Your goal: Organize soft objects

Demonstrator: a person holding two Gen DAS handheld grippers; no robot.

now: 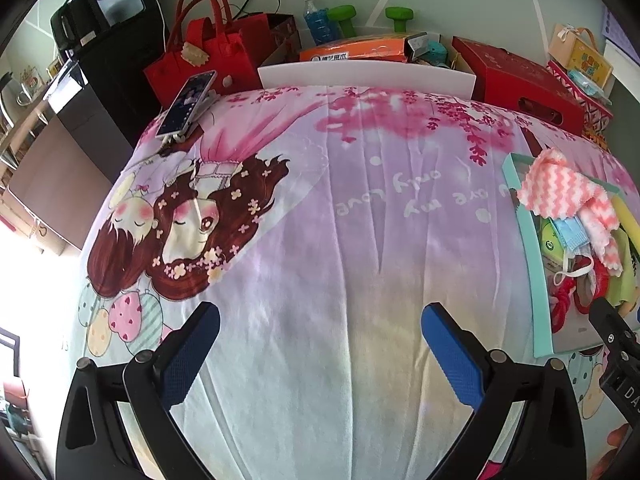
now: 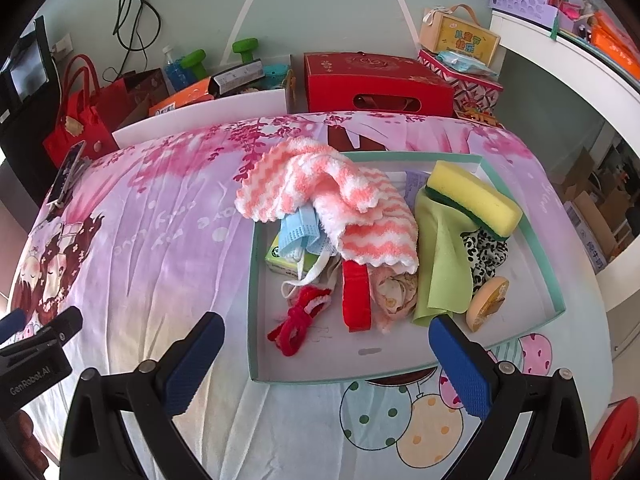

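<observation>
A shallow teal-rimmed box (image 2: 253,312) lies on the cartoon bedsheet and holds several soft things. A pink-and-white striped towel (image 2: 340,196) drapes over its far left rim, above a blue face mask (image 2: 298,236). Inside are also a yellow sponge (image 2: 474,196), a green cloth (image 2: 440,256), a red band (image 2: 356,300) and a red scrunchie (image 2: 298,318). My right gripper (image 2: 326,344) hovers open at the box's near edge, empty. My left gripper (image 1: 320,336) stands open over bare sheet, left of the box (image 1: 536,280); the towel (image 1: 560,188) shows at its right.
A phone on a stand (image 1: 186,104) sits at the sheet's far left corner. Behind the bed are a red tote bag (image 1: 204,56), a red gift box (image 2: 376,84), an orange carton (image 1: 356,52) and green dumbbells (image 1: 342,16). A white shelf (image 2: 580,60) runs along the right.
</observation>
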